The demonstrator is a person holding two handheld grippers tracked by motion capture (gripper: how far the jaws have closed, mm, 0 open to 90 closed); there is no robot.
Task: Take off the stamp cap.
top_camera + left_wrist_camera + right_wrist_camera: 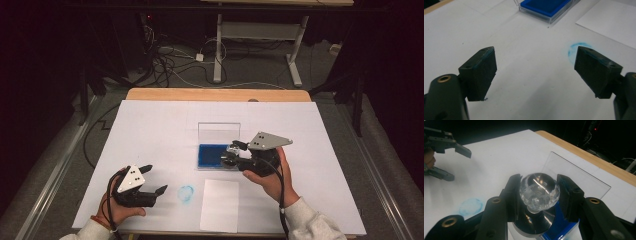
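Right gripper view showed the right tool (539,195) clamped on a clear-knobbed stamp (539,188) over the blue ink pad (214,156), paper sheet (220,205) unstamped, left tool (152,182) wide, empty.

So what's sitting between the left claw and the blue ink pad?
In the high view, a round blue ink smudge lies on the white sheet between the left claw and the ink pad; otherwise bare.

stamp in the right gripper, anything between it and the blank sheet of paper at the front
Nothing visible. The right gripper holds the stamp over the blue ink pad; the table between there and the paper is bare.
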